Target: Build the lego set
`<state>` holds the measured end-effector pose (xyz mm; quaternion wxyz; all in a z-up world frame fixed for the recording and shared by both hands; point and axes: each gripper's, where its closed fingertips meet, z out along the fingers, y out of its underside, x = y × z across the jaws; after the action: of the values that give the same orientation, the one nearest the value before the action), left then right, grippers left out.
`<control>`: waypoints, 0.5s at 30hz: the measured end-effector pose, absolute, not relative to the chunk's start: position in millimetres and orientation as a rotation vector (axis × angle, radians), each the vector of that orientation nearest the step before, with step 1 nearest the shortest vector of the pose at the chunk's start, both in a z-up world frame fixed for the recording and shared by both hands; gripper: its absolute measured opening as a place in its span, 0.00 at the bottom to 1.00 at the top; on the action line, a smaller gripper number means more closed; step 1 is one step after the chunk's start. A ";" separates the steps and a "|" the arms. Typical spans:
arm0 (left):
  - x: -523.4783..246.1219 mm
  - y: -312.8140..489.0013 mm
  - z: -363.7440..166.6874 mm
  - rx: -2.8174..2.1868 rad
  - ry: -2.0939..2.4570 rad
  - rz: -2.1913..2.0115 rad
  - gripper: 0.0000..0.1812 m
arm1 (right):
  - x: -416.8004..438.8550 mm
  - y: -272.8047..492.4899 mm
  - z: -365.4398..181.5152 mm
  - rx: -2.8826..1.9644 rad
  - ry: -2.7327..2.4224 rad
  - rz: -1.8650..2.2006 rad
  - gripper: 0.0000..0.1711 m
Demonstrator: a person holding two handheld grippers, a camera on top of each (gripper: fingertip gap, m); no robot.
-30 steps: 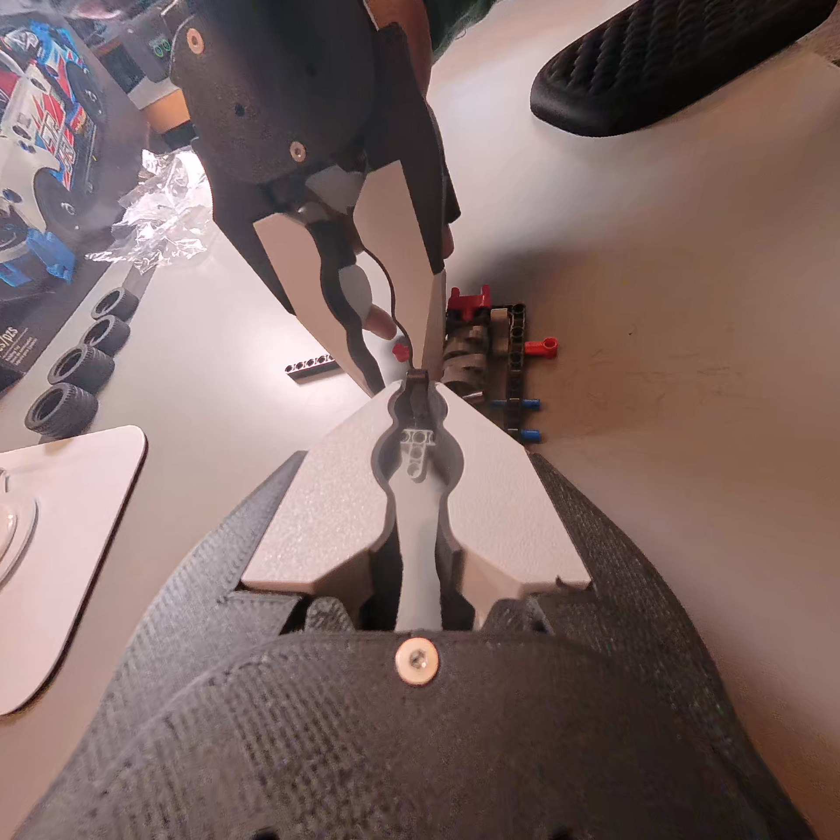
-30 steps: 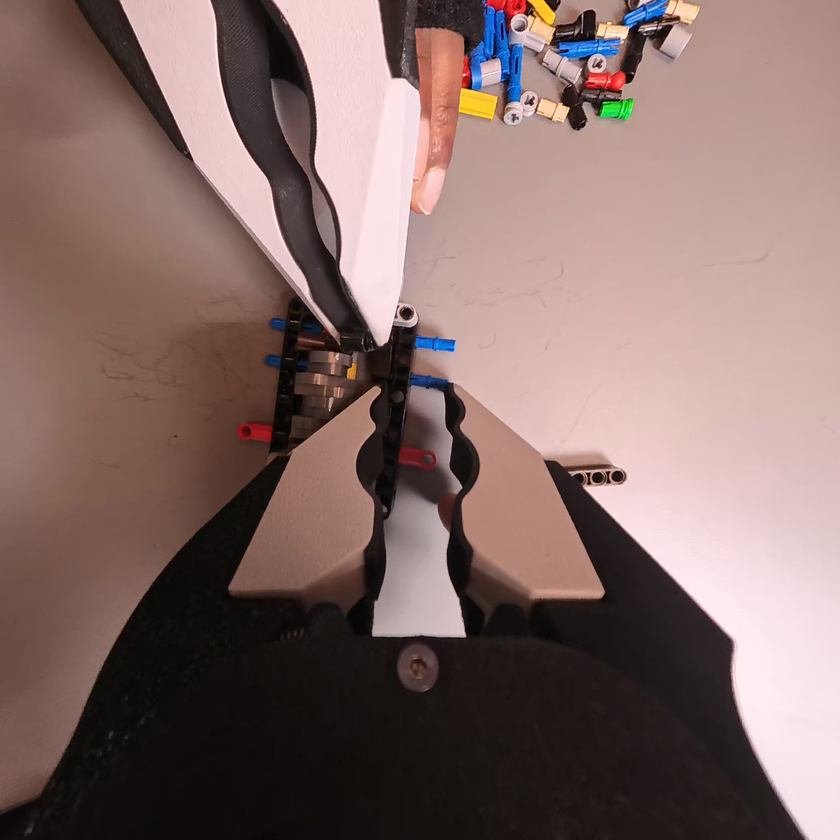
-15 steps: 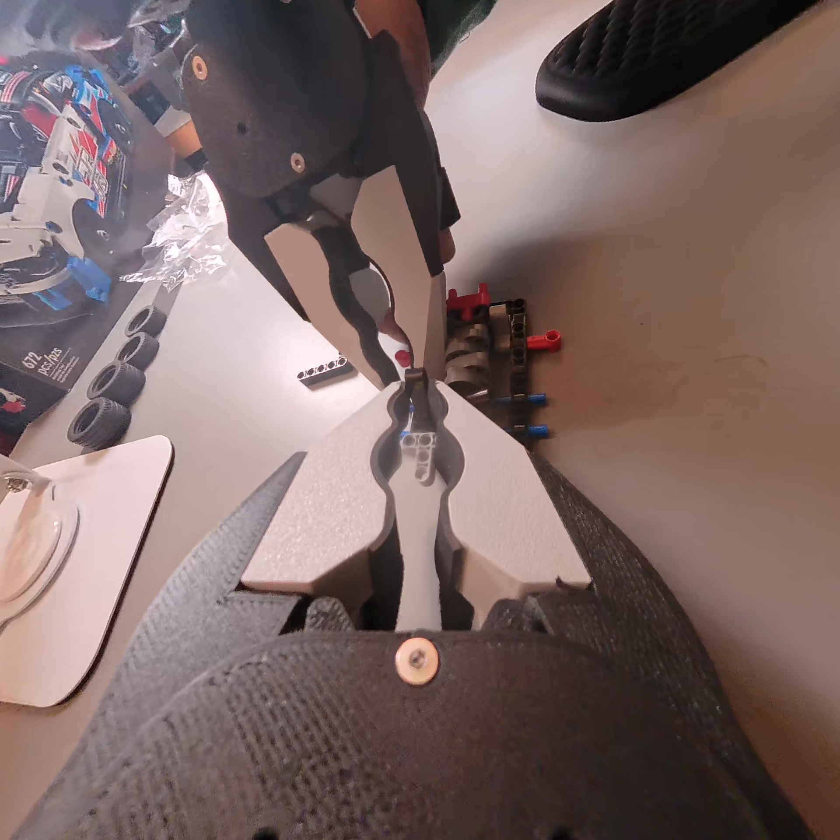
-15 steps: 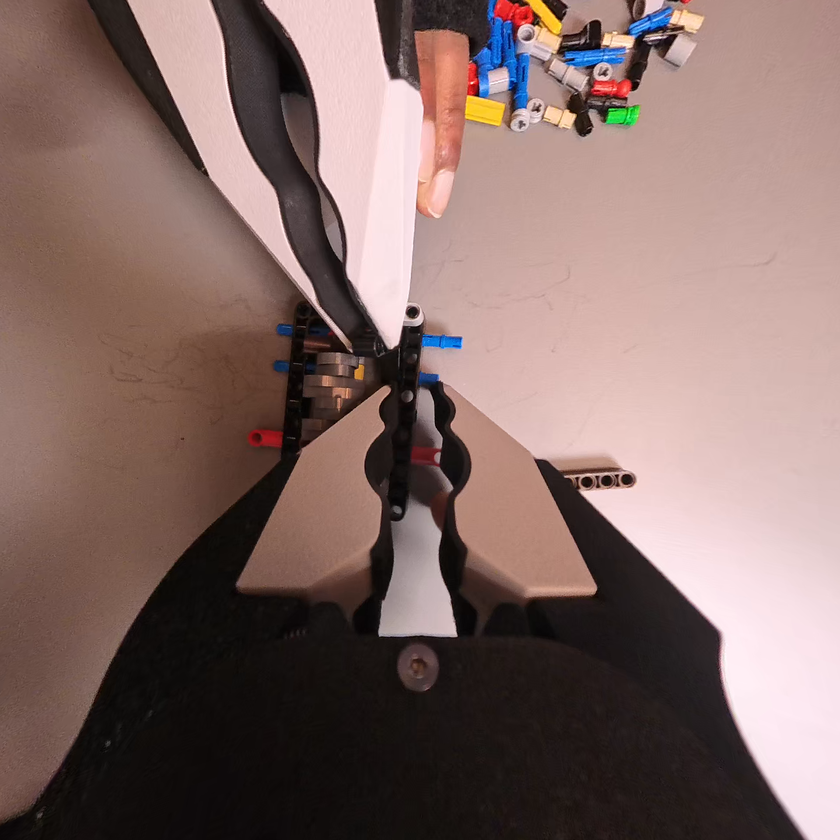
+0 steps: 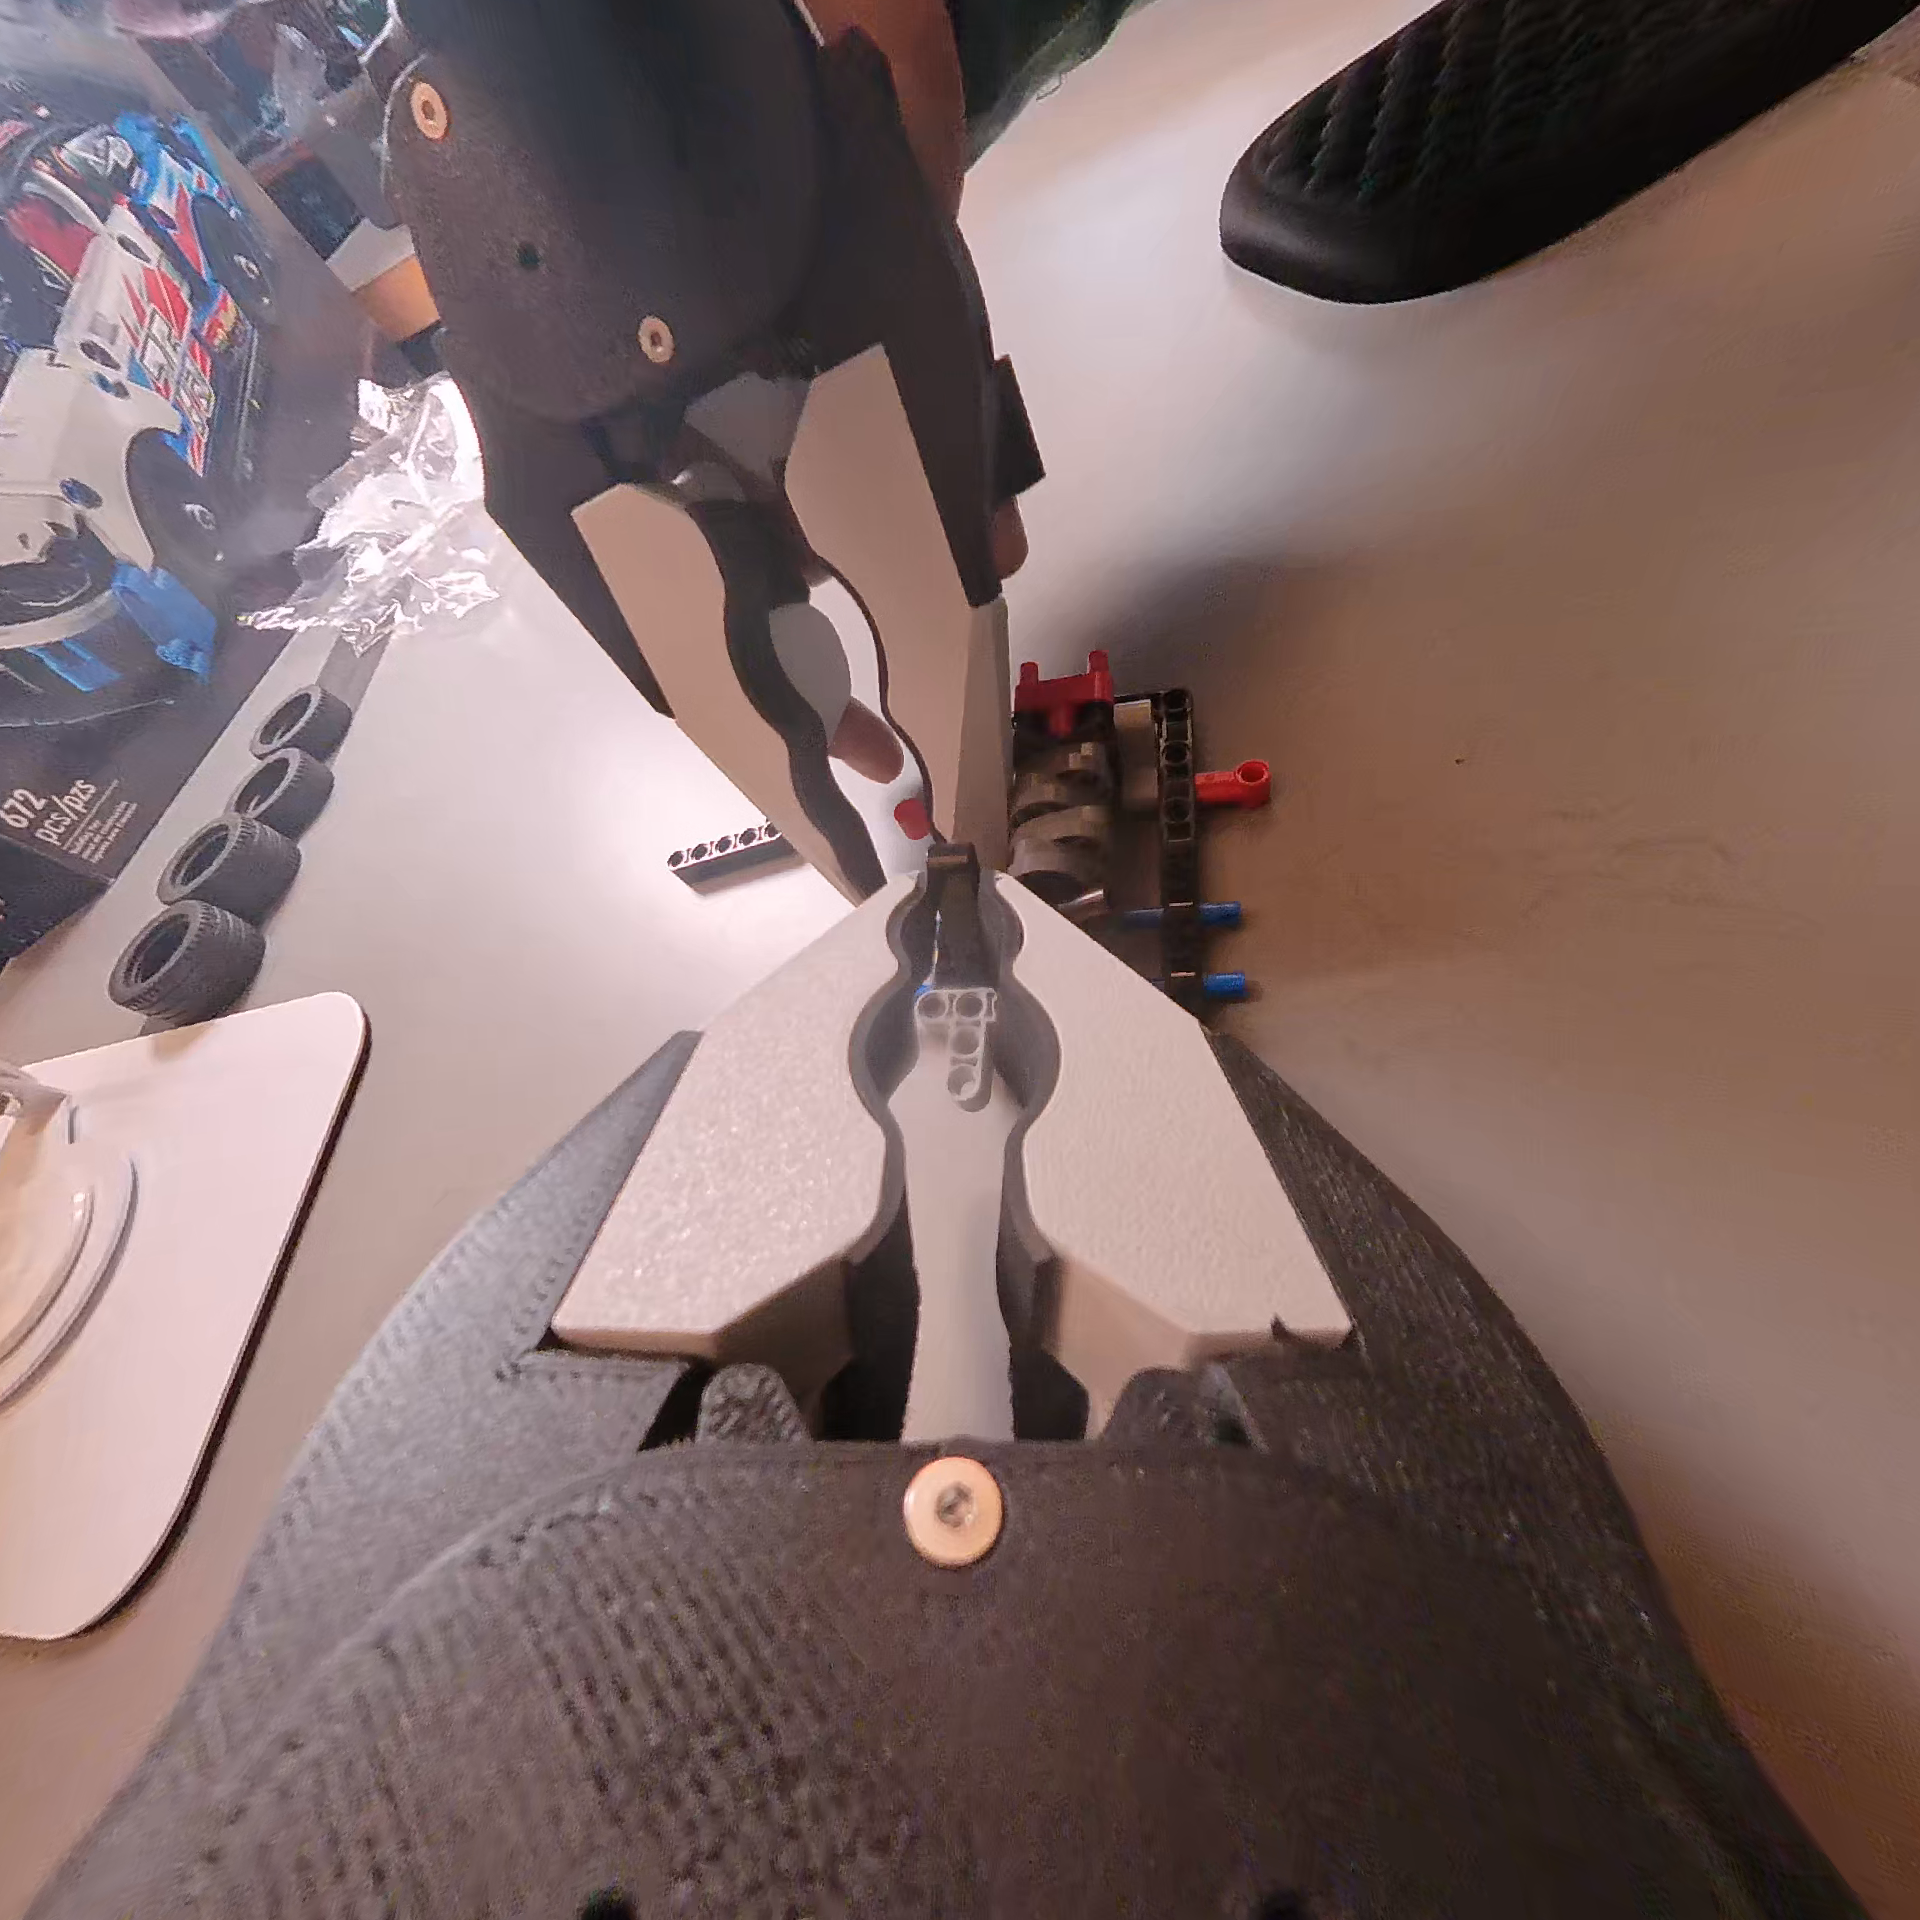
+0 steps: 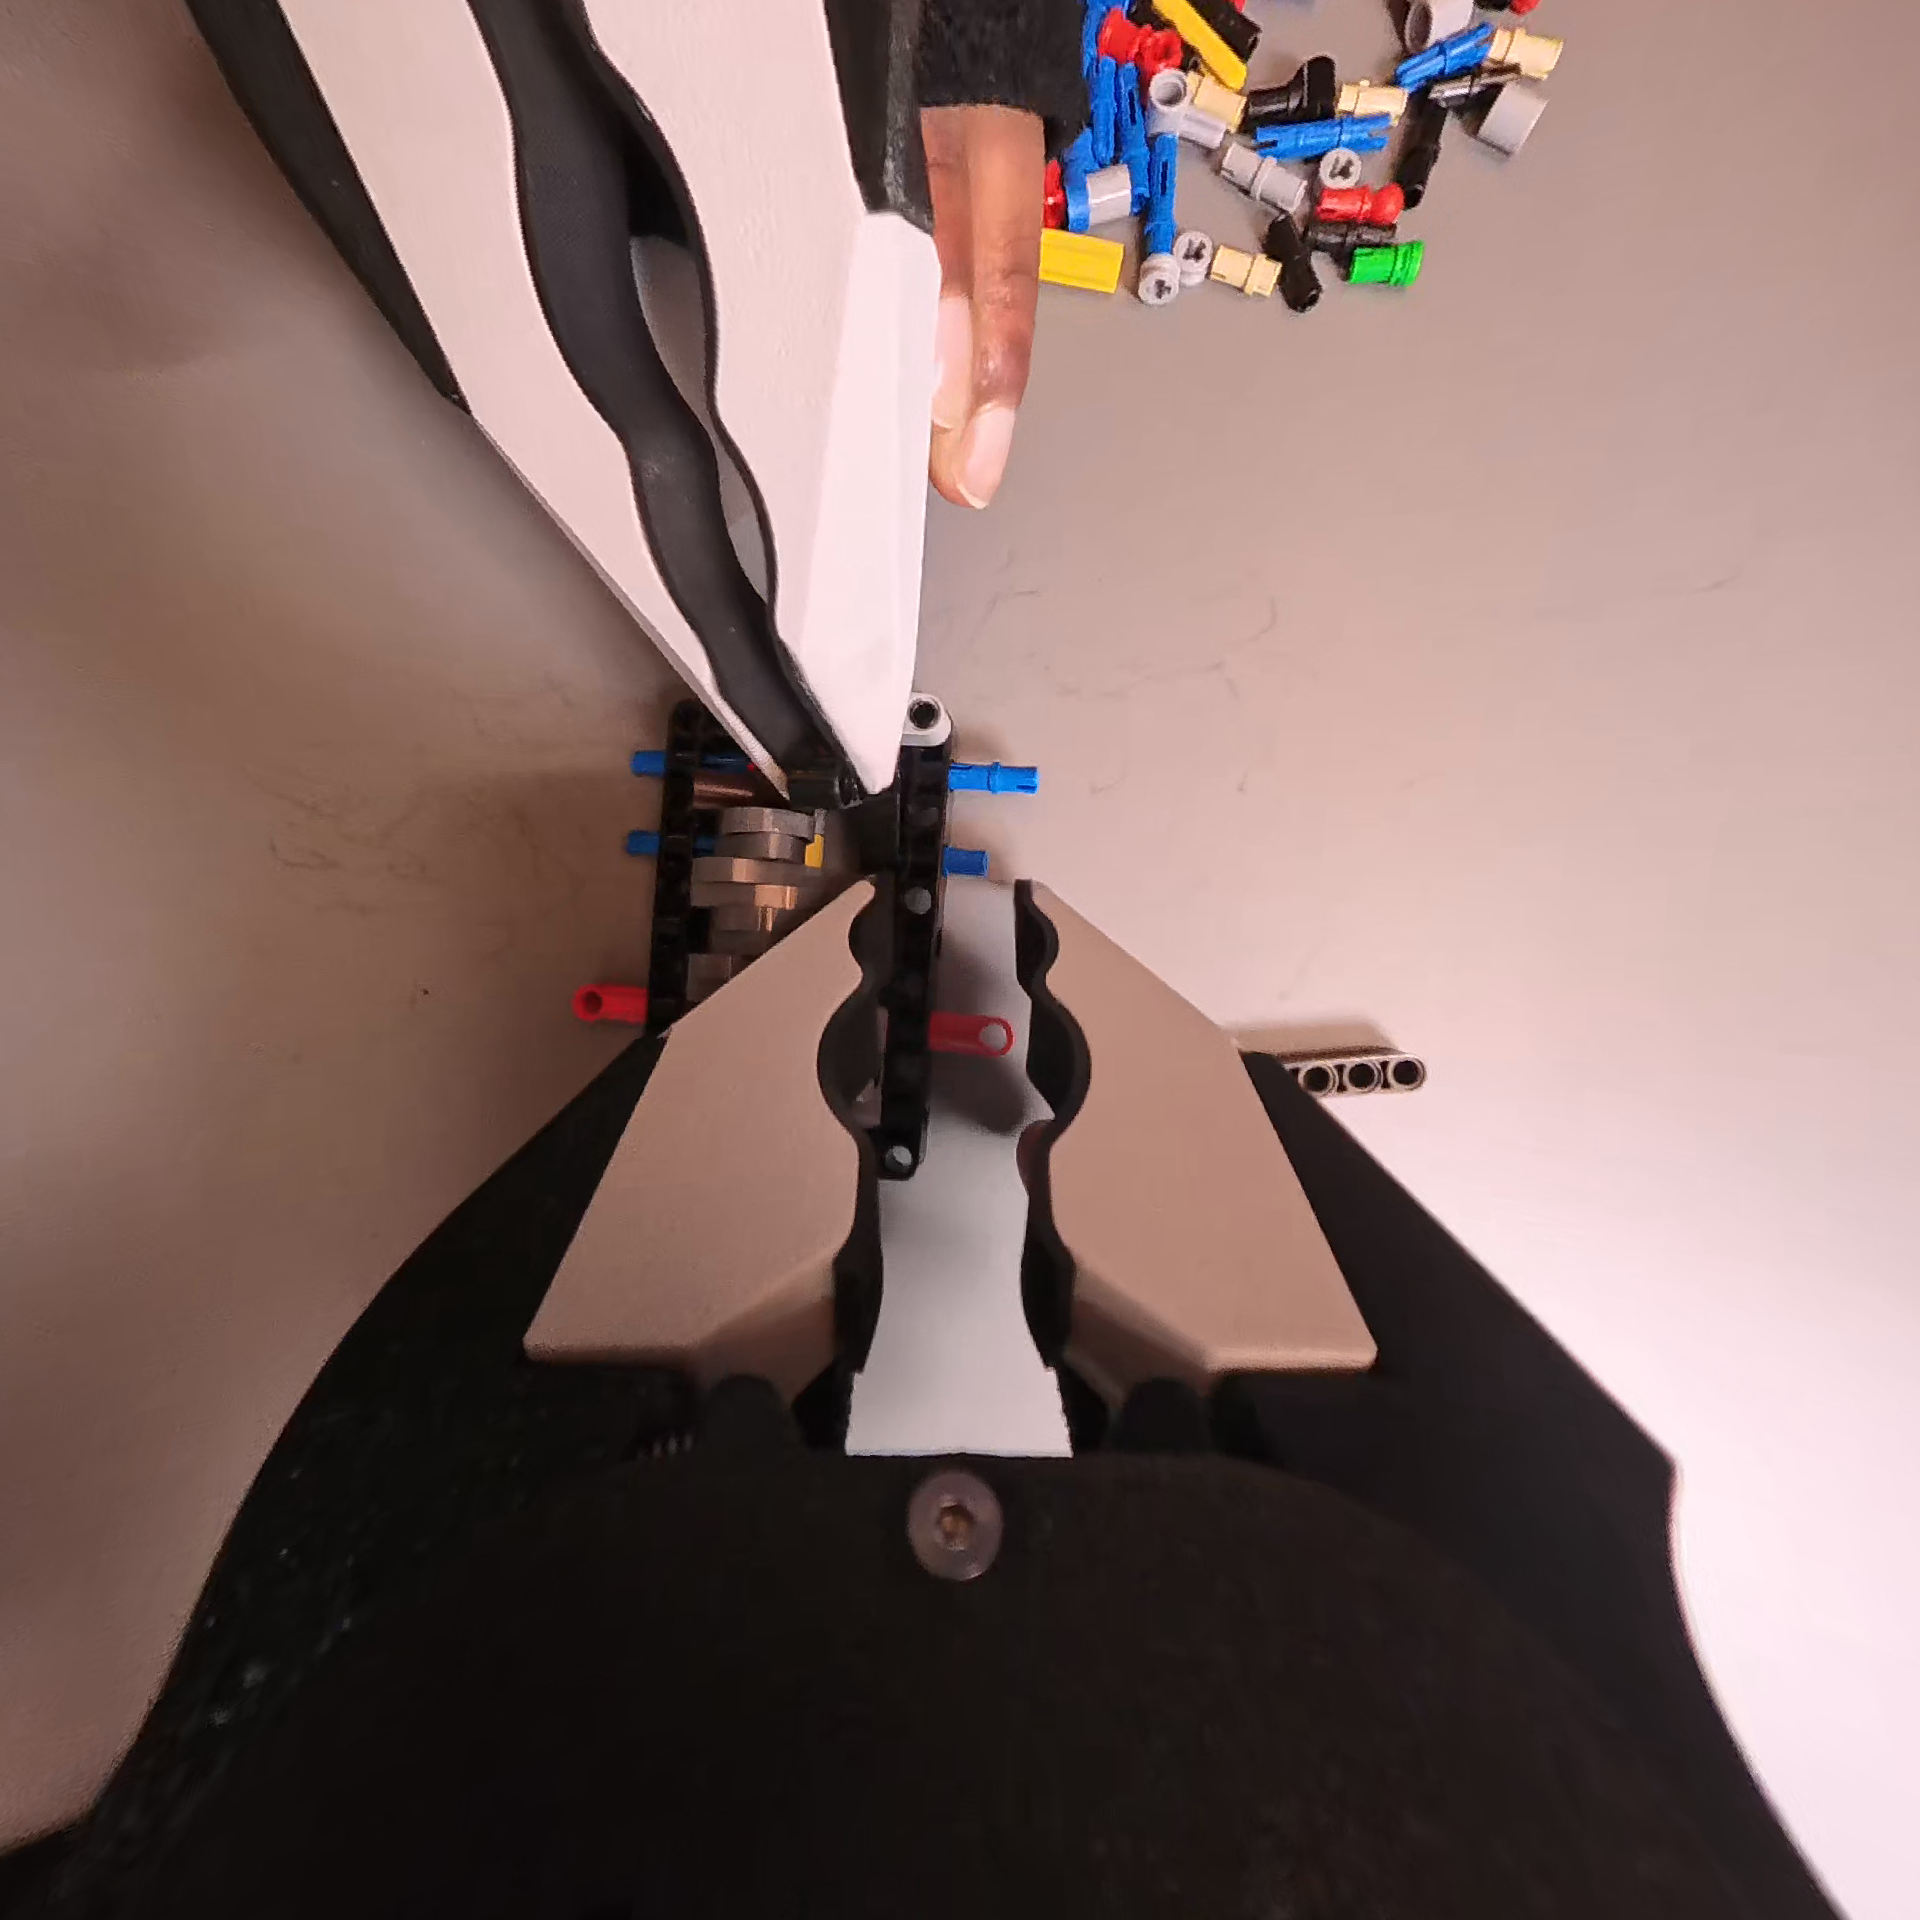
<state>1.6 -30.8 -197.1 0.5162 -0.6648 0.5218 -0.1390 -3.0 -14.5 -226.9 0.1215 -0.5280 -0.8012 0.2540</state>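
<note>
Our left gripper (image 5: 954, 878) has its jaws pressed together on a small black piece (image 5: 954, 871) at the very tips, right at the near end of the half-built frame (image 5: 1117, 810); below the tips a light grey angled piece (image 5: 964, 1039) shows in the gap, though we cannot tell if it is gripped or only lying beneath. Our right gripper (image 6: 940, 894) is spread, its jaws straddling the frame's black side beam (image 6: 914, 935): the beam lies close against the left jaw, we cannot tell if touching, and a clear gap remains to the right jaw, where a red peg (image 6: 971, 1035) sticks out of the beam. The frame lies flat on the table (image 6: 1455, 727), two black beams with grey gears (image 6: 753, 862) stacked between them and blue pins (image 6: 992, 777) poking out to the sides. We judge the step in hand to be seating the small black piece into the end of the frame while the right side gets ready to brace it. The next move calls for closing the right jaws on the beam without catching the red peg, then pushing straight in so nothing twists. Farther out lie a loose short beam (image 6: 1351, 1072), a heap of spare pegs and connectors (image 6: 1278, 156), four tyres (image 5: 223, 862), crumpled plastic wrap (image 5: 384, 520) and the set's box (image 5: 94, 416).
</note>
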 end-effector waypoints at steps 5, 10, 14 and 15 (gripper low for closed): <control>0.8 -29.8 -198.3 -1.622 1.250 -0.346 0.04 | -2.6 -12.5 -227.3 -1.519 -2.376 0.728 0.13; -2.6 -28.6 -198.4 -1.656 1.248 -0.337 0.06 | -2.5 -3.7 -219.2 -1.540 -2.338 0.730 0.11; -7.5 -31.6 -197.6 -1.719 1.246 -0.392 0.13 | -0.6 1.6 -212.7 -1.553 -2.286 0.755 0.11; -9.8 -32.4 -195.9 -1.744 1.230 -0.420 0.15 | -0.7 2.6 -209.9 -1.549 -2.271 0.767 0.11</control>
<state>-9.8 -32.4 -195.9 0.4645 -0.7100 0.5009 -0.1711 -0.7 2.6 -209.9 0.1431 -0.5371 -0.7875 0.2661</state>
